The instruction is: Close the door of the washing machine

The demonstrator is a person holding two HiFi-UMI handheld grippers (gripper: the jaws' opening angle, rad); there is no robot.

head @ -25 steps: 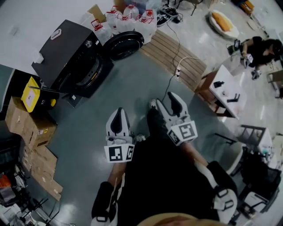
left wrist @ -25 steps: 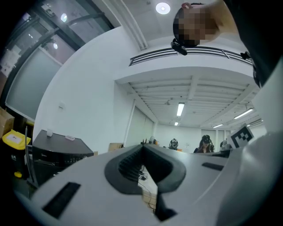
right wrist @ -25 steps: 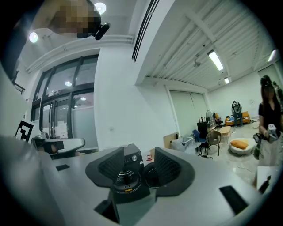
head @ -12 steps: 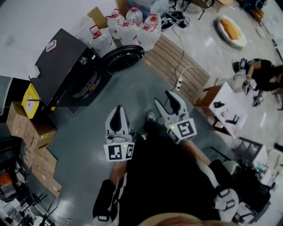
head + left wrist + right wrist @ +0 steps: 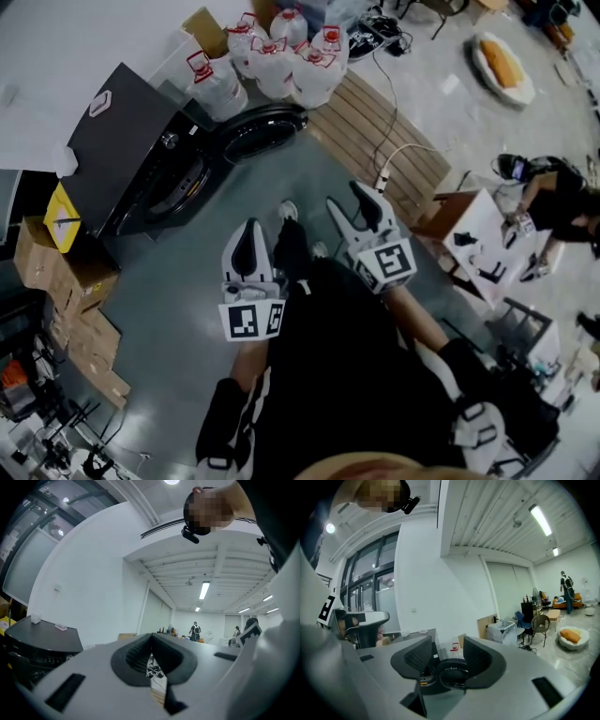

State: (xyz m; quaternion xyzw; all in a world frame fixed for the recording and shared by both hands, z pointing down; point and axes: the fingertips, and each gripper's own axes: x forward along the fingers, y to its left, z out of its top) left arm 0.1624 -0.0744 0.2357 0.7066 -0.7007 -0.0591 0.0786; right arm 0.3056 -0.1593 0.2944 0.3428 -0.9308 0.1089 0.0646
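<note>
A person in dark clothing stands on the grey floor [image 5: 178, 291] at the frame's centre, a gripper in each hand. The left gripper [image 5: 249, 246] has its jaws together on nothing; the right gripper [image 5: 360, 208] has its jaws apart and empty. Beyond them, at upper left, the black washing machine [image 5: 131, 155] has its round door [image 5: 264, 129] swung wide open, well apart from both grippers. Water jugs [image 5: 281, 58] cluster behind the door, beside a wooden pallet [image 5: 375, 117].
</note>
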